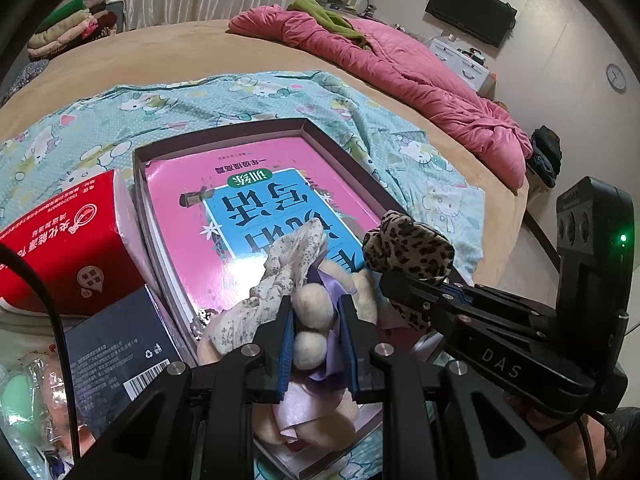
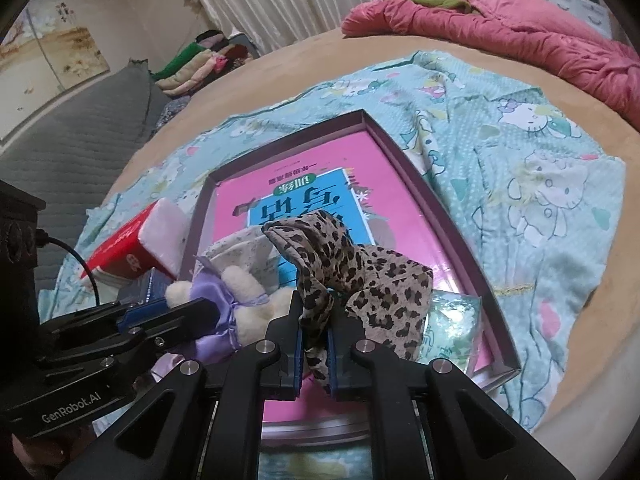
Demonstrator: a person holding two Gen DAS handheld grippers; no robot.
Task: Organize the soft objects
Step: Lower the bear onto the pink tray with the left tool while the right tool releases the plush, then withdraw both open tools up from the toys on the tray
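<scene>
Being pinched shut in the left gripper (image 1: 316, 320) is a cream plush toy (image 1: 314, 312) with a lilac ribbon; a leopard cloth (image 2: 360, 280) is being clamped in the right gripper (image 2: 316, 344). Both are being held just above the near end of a box (image 2: 452, 232), over a pink book (image 2: 288, 200). A floral cloth (image 1: 288, 280) is lying there too. Nothing is looking sorted yet; both pieces are still to be placed.

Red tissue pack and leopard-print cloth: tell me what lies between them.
In the right wrist view, a floral cloth and a cream plush toy with a purple ribbon lie between the red tissue pack and the leopard-print cloth.
</scene>
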